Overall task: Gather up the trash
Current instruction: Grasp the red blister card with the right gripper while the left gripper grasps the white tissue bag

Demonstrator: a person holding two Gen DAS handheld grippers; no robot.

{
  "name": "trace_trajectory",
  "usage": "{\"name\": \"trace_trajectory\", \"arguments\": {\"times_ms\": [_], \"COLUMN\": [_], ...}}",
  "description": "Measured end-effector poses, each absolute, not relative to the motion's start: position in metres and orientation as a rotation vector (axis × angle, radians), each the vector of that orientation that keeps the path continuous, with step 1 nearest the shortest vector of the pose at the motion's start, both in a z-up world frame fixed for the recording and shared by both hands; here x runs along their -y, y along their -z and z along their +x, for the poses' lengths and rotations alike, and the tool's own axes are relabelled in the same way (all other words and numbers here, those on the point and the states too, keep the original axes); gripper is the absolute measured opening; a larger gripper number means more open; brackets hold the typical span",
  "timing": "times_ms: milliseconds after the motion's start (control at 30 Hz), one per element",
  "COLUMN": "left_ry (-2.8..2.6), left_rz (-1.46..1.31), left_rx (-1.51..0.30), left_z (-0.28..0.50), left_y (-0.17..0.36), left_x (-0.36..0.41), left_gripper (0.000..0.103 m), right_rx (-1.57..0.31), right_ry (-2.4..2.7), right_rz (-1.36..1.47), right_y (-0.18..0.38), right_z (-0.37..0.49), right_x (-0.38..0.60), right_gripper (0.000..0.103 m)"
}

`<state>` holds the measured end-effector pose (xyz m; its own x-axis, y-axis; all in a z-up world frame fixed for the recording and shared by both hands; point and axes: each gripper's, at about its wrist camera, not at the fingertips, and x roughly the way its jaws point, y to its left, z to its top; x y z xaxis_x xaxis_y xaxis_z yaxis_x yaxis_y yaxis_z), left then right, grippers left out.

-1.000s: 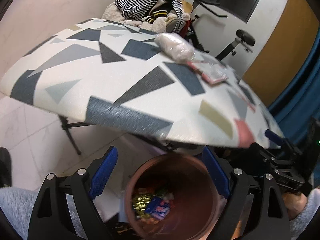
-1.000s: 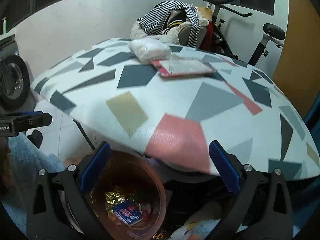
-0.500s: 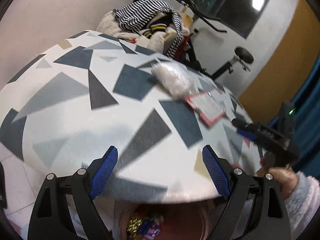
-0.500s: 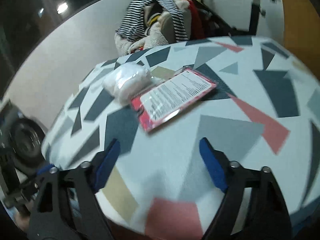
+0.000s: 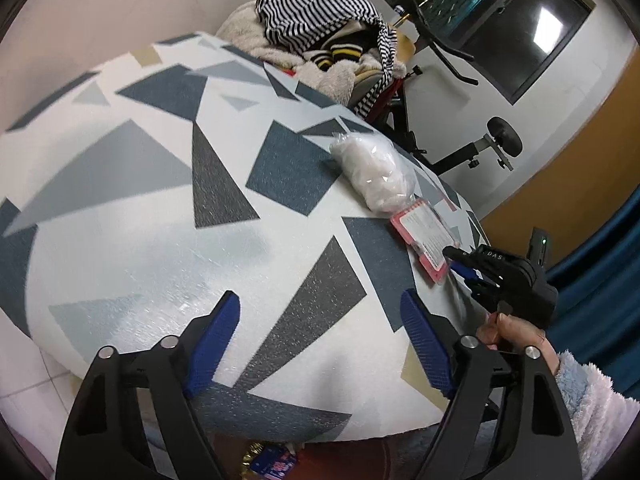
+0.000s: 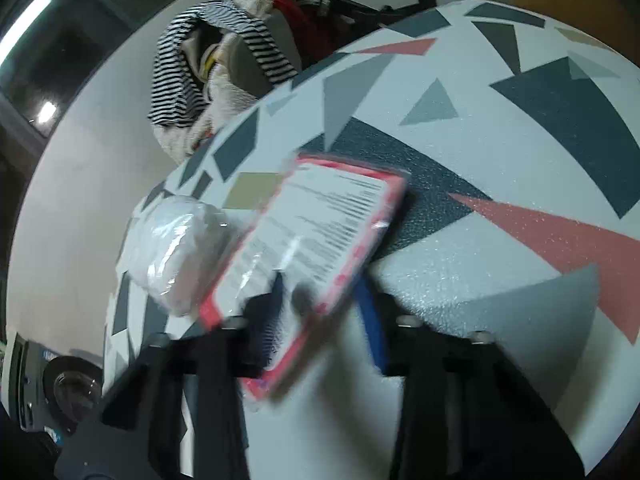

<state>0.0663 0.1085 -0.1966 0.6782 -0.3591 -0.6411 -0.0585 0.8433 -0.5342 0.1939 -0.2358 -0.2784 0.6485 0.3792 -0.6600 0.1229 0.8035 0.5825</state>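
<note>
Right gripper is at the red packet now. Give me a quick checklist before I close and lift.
1. Red-bordered packet between the fingers of the right gripper: ok, its near edge sits in the gap, though the view is blurred.
2. Right gripper open: ok, blue pads apart on either side.
3. Clear plastic bag out of the pinch: cannot tell, it touches the packet's left edge.
4. Packet flat on the patterned table: cannot tell, its near end may be raised.
5. Left gripper out of the way: ok, open, empty, at the table's near edge.
6. Trash bin reachable: cannot tell, only a sliver shows under the table edge.
</note>
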Motion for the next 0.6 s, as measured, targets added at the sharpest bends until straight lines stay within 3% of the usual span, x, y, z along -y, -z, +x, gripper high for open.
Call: {"name": "trace_trajectory", "arguments": {"times_ms": [233,600], "left_ry": [0.218,0.270], "left_rz": [-0.585,-0.639], "left_rx": [-0.816,-0.829], "left_z": [0.075,0.109], "left_y": [0.193,0.182], "left_x": [-0.102,-0.075], "left_gripper": [0.078,0.075], "right_rx": [-0.778,-0.617], "right_ry": [-0.211,-0.204], "right_rz": [0.724,0.317], "right_y": [0.263,0.189], "right_z": [0.178,0.150], "right_x": [0.265,0.305], "right_gripper": [0.009,0.009]}}
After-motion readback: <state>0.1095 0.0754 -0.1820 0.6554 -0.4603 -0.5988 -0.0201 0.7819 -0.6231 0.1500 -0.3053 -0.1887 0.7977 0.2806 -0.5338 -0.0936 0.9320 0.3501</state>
